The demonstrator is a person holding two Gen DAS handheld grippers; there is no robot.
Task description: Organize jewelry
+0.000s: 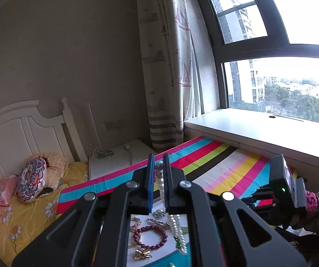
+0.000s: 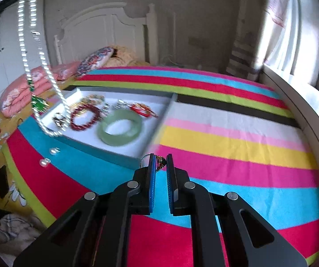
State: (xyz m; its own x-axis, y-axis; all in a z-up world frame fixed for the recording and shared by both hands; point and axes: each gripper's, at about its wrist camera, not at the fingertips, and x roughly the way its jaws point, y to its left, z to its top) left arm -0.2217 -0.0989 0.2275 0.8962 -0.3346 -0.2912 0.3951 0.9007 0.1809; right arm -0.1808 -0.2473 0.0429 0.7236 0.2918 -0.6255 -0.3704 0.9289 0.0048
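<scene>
- A small gold and dark trinket [image 2: 160, 163] is pinched at the tips of the right gripper [image 2: 159, 164], whose jaws are closed on it. What it is cannot be told; it is too small.
- A pearl necklace [image 1: 160, 185] is held in the left gripper [image 1: 158, 166], whose jaws are closed on it. The long strand [image 2: 31, 44] is seen hanging down in the right view, with a green pendant [image 2: 38, 104] on it.
- The bottom of the strand hangs just above the near corner of the white tray [image 2: 123, 149].
- Inside the tray, a red bead bracelet [image 2: 86, 118], a pale green bangle [image 2: 120, 126] and a small red piece [image 2: 142, 110] are laid close together.
- Two loose pearl pieces [image 2: 49, 155] are left on the striped blanket [image 2: 237, 146], just beside the tray.
- Farther back, pillows [image 2: 25, 89] and a white headboard [image 2: 106, 29] are seen.
- The trinket could be dropped, because only a tiny bit is held at the tips.
- The hanging strand could get caught on the tray's edge or tangled with the bracelets if it is swung or lowered carelessly.
- The loose pearls could be rolled off or lost if the blanket is bumped.
</scene>
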